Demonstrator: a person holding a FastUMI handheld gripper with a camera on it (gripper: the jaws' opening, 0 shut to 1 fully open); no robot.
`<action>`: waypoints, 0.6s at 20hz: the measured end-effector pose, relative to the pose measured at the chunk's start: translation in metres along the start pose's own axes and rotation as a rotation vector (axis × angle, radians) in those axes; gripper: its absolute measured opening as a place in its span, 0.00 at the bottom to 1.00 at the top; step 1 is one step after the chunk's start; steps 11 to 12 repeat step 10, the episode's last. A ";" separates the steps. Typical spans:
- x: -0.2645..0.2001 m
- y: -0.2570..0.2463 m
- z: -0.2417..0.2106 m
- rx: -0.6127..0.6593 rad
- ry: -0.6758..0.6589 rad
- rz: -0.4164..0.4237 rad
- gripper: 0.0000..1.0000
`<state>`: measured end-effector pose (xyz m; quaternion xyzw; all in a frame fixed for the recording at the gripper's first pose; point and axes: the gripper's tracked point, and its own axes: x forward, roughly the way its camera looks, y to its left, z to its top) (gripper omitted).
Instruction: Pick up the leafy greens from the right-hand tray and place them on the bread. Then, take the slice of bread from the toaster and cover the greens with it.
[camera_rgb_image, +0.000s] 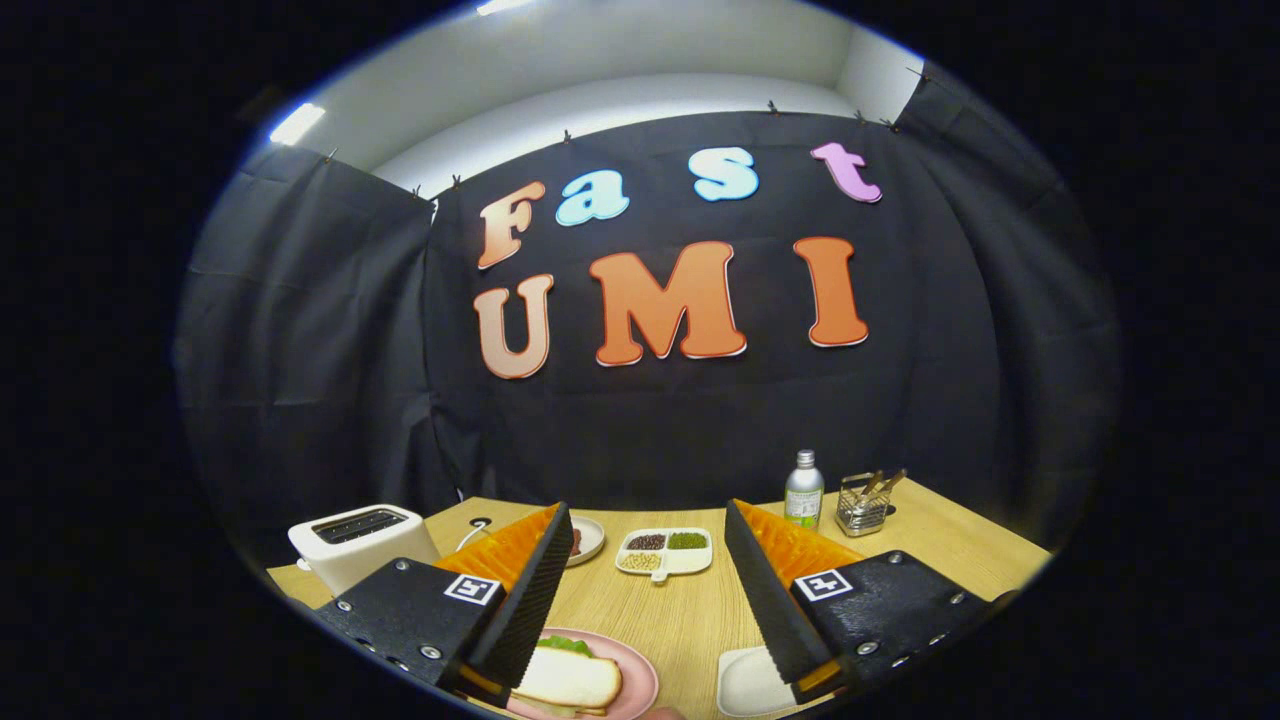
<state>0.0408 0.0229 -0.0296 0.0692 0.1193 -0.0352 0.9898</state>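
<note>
Wood table (690, 620), black cloth wall behind. My gripper (650, 610) is wide open, holding nothing; sandwich (570, 675) on pink plate (640, 680) by left finger, toaster (360, 545) far left.

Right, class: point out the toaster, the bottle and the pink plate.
toaster (362, 545): gripper view, on its white front face.
bottle (803, 500): gripper view, on its labelled body.
pink plate (640, 678): gripper view, on its bare rim beside the bread.
</note>
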 end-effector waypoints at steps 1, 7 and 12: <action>-0.002 -0.001 0.002 -0.003 -0.020 -0.010 0.91; -0.011 0.002 0.020 -0.071 -0.103 -0.006 0.91; -0.015 0.010 0.023 -0.074 -0.123 0.025 0.91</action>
